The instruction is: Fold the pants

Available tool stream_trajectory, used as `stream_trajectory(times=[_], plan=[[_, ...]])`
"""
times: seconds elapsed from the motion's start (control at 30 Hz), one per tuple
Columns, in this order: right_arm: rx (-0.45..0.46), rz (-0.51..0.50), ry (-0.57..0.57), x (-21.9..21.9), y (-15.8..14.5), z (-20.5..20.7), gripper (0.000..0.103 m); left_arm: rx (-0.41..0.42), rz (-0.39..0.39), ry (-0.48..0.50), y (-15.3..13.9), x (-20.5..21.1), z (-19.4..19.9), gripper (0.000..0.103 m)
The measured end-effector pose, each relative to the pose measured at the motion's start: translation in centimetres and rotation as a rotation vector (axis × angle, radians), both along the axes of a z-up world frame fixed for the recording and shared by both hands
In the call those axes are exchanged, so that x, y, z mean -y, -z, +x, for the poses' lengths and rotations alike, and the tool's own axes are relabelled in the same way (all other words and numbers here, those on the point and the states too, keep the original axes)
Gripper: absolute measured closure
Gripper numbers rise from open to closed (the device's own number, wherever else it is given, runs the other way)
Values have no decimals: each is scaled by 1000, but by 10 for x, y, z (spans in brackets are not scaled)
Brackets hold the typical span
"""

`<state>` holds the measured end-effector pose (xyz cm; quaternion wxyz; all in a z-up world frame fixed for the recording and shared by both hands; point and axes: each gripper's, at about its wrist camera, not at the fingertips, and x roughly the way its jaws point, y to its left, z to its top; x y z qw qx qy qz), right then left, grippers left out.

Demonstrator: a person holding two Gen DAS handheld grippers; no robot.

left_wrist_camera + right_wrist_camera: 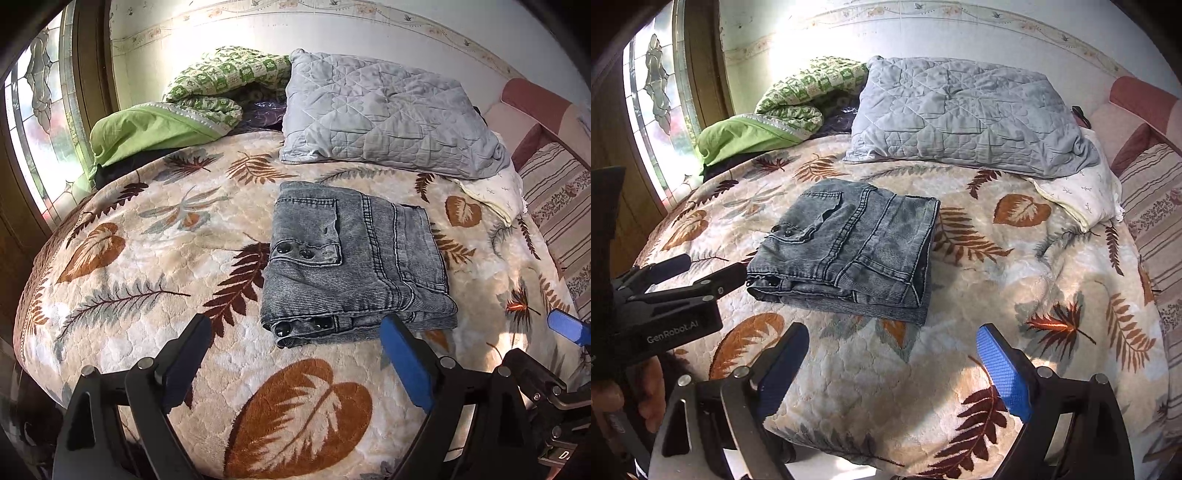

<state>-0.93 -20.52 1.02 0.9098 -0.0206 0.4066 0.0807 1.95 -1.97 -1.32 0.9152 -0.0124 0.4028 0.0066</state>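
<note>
Blue pads up front on both tools: my left gripper [295,354] sits with its jaws spread wide and nothing between them, and my right gripper [892,365] is the same, gaping and empty, both hanging just short of the near edge of the pants [351,266]. From the right wrist view I can also see the left tool poking in from the side, its tips right next to the bundle's near-left corner. The grey denim is already a compact stacked rectangle in the middle of the leaf-print blanket [147,258], snaps and pocket flap on top, so I reckon the folding is basically done. If anything's left it's tidying: I'd press the top layer flat and square the slightly fanned near edge without dragging the stack, since that plush blanket looks like it'd let things slide. Further back there's a grey quilted pillow [384,110], a green bedding heap [177,110] beside it, and the window [40,110] on the left.
</note>
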Motion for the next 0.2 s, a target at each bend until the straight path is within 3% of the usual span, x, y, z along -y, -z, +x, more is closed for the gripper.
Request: stream_trajectory(times=[0.2], plan=[[0, 8, 5, 0, 1, 5, 9, 3, 10, 12, 0, 3, 7, 10]])
